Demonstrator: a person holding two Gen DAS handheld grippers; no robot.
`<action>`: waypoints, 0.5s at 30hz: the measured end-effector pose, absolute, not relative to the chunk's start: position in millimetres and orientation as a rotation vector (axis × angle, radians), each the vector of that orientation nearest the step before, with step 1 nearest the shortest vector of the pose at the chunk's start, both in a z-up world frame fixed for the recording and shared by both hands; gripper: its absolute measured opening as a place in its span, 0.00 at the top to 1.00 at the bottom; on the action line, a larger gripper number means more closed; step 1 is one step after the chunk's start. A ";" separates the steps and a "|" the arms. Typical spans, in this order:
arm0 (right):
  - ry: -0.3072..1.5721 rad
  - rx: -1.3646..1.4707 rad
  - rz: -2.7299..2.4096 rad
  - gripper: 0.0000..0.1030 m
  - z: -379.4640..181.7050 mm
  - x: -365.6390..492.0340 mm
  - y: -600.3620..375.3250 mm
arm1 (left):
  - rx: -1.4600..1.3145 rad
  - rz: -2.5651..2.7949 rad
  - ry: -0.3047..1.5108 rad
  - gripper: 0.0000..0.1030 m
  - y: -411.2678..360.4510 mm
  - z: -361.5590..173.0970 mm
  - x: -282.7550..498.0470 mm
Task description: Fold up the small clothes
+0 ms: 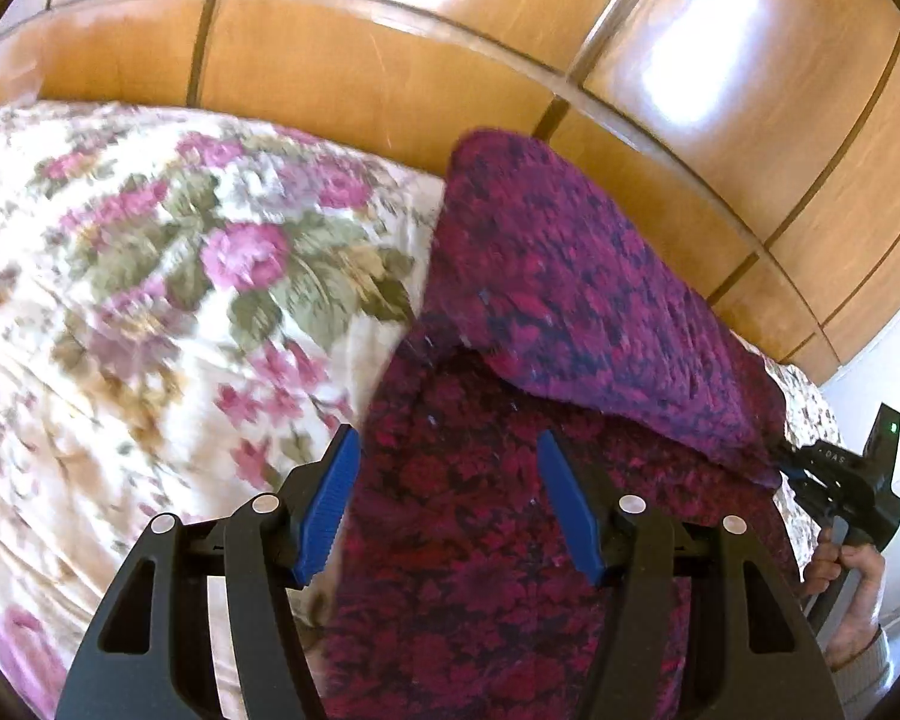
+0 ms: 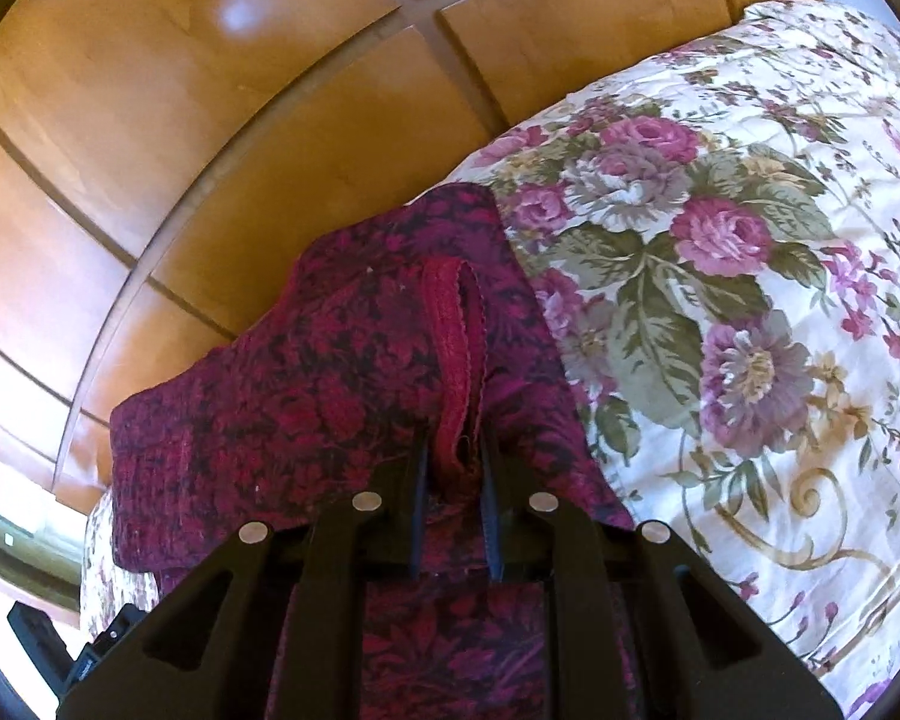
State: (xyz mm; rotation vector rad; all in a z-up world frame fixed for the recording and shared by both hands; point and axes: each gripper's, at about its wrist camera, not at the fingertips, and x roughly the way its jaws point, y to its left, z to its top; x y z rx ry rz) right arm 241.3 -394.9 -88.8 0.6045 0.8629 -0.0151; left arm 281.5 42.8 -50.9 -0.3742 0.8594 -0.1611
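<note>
on the left, a cream bedspread printed with pink roses and green leaves (image 1: 150,276) covers the bed. the left gripper (image 1: 447,504) hangs with its blue pads apart, holding nothing, over the dark red and purple knitted garment (image 1: 510,540) lying on the bedspread. the right gripper (image 2: 455,480) pinches the garment's red ribbed edge (image 2: 453,360), lifting a fold.

One dark red patterned garment (image 1: 510,540), partly folded over itself. One floral bedspread (image 1: 150,300) beneath it. Two grippers: the left gripper (image 1: 447,510) and the right gripper (image 2: 456,510). One hand (image 1: 858,588) is visible. Several wooden wall panels (image 1: 360,78) behind.
</note>
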 end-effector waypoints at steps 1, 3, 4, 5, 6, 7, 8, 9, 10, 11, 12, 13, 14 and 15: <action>0.869 0.589 -0.012 0.86 -86.8 239.9 -392.6 | -0.373 -0.160 0.849 0.41 46.2 -46.5 283.1; 0.876 0.529 -0.018 0.74 -81.6 239.8 -388.6 | -0.362 -0.156 0.835 0.41 50.9 -38.9 285.6; 0.860 0.498 -0.029 0.68 -76.2 237.2 -387.4 | -0.351 -0.157 0.825 0.41 51.9 -34.1 288.7; 0.843 0.480 -0.043 0.53 -70.5 233.8 -387.5 | -0.344 -0.160 0.817 0.41 52.8 -30.7 290.4; 0.828 0.475 -0.054 0.45 -66.6 232.4 -387.8 | -0.332 -0.166 0.804 0.41 53.2 -25.0 294.8; 0.795 0.465 -0.065 0.45 -58.5 227.2 -387.7 | -0.325 -0.169 0.797 0.41 52.8 -21.6 296.9; 0.774 0.454 -0.061 0.44 -53.1 225.6 -386.6 | -0.317 -0.171 0.788 0.41 52.0 -18.0 300.9; 0.757 0.442 -0.050 0.41 -46.9 224.6 -382.8 | -0.314 -0.171 0.780 0.41 52.6 -14.8 306.8; 0.744 0.423 -0.025 0.40 -40.3 223.7 -375.6 | -0.319 -0.173 0.775 0.41 53.3 -11.7 313.7; 0.741 0.406 -0.009 0.40 -36.6 224.7 -369.2 | -0.331 -0.177 0.767 0.41 53.4 -8.4 321.3; 0.740 0.382 0.007 0.40 -34.0 227.3 -361.4 | -0.338 -0.179 0.761 0.41 52.7 -5.5 327.8; 0.740 0.350 0.030 0.40 -32.2 231.3 -350.1 | -0.342 -0.183 0.755 0.41 52.0 -2.8 333.3; 0.743 0.333 0.043 0.38 -32.5 235.1 -343.0 | -0.343 -0.186 0.750 0.41 50.8 -1.0 339.0; 0.753 0.313 0.052 0.37 -34.7 241.1 -334.9 | -0.346 -0.188 0.741 0.41 49.0 2.6 346.7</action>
